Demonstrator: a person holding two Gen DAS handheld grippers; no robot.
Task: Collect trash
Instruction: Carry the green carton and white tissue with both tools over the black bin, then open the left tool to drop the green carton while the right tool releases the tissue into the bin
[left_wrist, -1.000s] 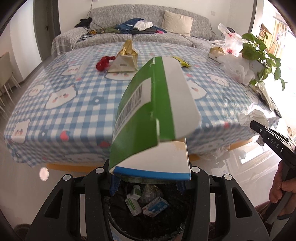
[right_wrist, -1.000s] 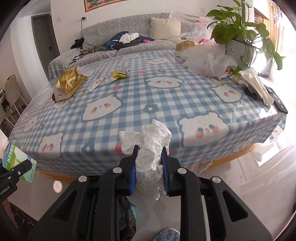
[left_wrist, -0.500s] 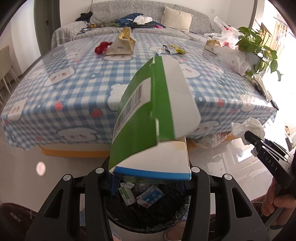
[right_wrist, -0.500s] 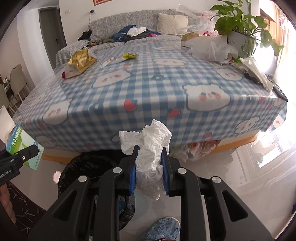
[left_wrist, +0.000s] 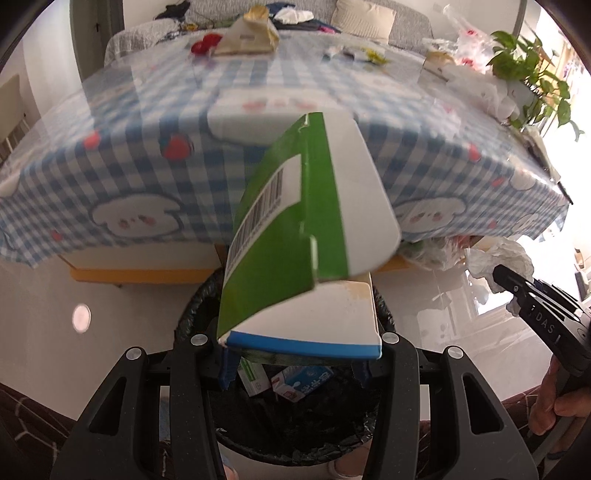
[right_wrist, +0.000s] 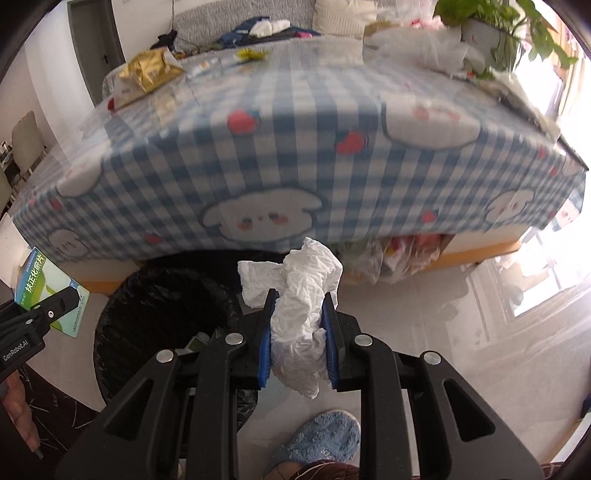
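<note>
My left gripper (left_wrist: 295, 369) is shut on a green and white cardboard box (left_wrist: 306, 236) and holds it right above a black-lined trash bin (left_wrist: 295, 435) with small cartons inside. My right gripper (right_wrist: 297, 339) is shut on a crumpled white tissue (right_wrist: 295, 291), held above the floor just right of the bin (right_wrist: 155, 314). The left gripper with the box (right_wrist: 48, 291) shows at the left edge of the right wrist view. The right gripper and tissue (left_wrist: 495, 258) show at the right of the left wrist view.
A table with a blue checked cloth (right_wrist: 295, 147) stands just beyond the bin. On it lie a gold snack bag (right_wrist: 147, 70), a yellow wrapper (right_wrist: 251, 53), plastic bags (right_wrist: 417, 48) and a potted plant (left_wrist: 524, 70). A blue slipper (right_wrist: 325, 439) is below the right gripper.
Both grippers have dropped lower and tilted down towards the bin. The tabletop now sits higher in both views and the bin shows more fully. Both still hold their items.
</note>
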